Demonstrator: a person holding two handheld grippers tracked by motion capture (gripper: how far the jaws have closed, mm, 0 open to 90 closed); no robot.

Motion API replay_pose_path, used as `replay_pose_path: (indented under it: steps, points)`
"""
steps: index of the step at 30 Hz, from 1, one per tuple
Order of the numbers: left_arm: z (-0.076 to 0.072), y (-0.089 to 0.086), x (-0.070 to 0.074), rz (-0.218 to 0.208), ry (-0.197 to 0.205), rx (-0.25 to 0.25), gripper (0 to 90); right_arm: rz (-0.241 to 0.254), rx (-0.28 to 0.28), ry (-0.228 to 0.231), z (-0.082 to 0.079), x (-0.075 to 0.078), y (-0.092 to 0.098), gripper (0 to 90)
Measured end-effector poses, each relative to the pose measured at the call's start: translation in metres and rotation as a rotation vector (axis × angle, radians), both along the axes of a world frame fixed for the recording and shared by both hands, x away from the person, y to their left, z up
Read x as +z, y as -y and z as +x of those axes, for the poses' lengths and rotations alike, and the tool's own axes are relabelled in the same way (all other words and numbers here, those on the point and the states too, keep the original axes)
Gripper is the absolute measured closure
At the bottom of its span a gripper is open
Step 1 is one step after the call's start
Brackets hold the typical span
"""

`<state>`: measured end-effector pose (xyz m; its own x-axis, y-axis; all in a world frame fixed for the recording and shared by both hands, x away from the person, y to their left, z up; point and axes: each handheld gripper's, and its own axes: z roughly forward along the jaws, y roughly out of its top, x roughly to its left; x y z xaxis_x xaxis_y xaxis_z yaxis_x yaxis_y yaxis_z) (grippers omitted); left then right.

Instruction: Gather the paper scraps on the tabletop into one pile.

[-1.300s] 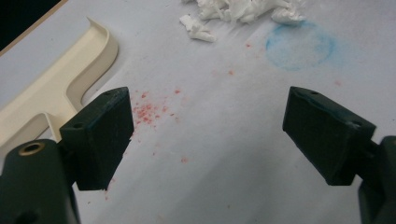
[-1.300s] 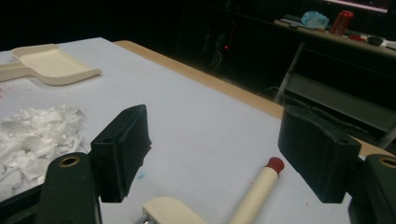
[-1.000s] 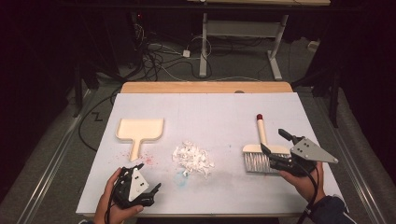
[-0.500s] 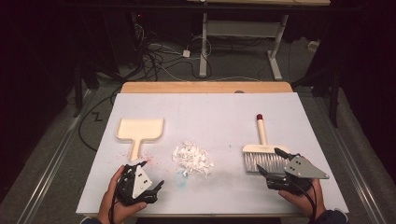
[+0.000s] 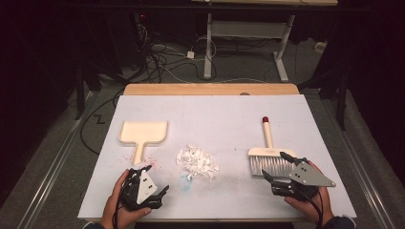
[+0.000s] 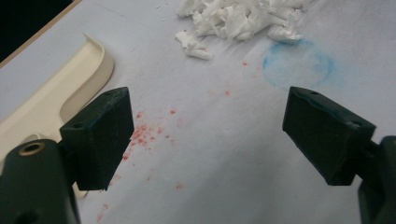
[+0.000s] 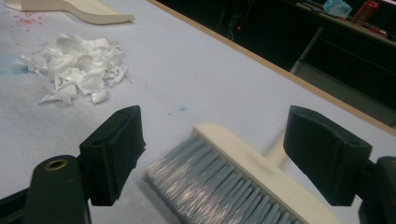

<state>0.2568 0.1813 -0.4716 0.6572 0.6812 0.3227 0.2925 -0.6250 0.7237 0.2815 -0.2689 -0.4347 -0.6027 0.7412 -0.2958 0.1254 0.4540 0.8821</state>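
1. Near the bottom right of the high view, we hold our right gripper [image 5: 282, 172] with its jaws spread wide, just beside the bristle end of the brush [image 5: 269, 160]; nothing is between them yet.
2. At the lower left of that view, our left gripper [image 5: 152, 183] also stands with jaws apart and empty, just below the handle of the dustpan [image 5: 142, 133].
3. Between the two tools, at the centre of the worktop [image 5: 210, 114], lies the heap of white paper scraps [image 5: 197, 161].
4. We judge that closing on the bristles would be a poor hold: they are soft, grey and springy, so the brush could sag or twist. The cream head and slim red-tipped handle look like rigid plastic, a surer place.
5. Scraps this light and crumpled could scatter under a hard stroke, we think.
6. The dustpan is smooth, cream and flat with a raised rim; on the slick white worktop cover it may slide away if pushed unheld.
7. Faint red specks [image 6: 149, 133] and a blue ring stain [image 6: 299, 63] mark the cover.
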Motion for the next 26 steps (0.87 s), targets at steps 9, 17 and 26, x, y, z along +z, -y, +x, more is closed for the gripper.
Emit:
replay_pose_path:
  steps: [9, 17, 26]
  points:
    - [-0.0011, 0.0005, -0.001, 0.012, -0.008, -0.005, 15.8, -0.021, 0.015, 0.008, -0.0016, -0.0012, -0.0033, 21.0]
    - [0.0016, 0.0014, -0.0007, 0.018, -0.008, -0.006, 15.8, -0.024, 0.027, 0.01, -0.0016, -0.0012, -0.0027, 21.0]
    - [0.0084, 0.0048, -0.0001, 0.011, -0.015, -0.011, 15.8, -0.023, 0.016, -0.007, 0.0017, -0.0027, 0.0003, 20.4]
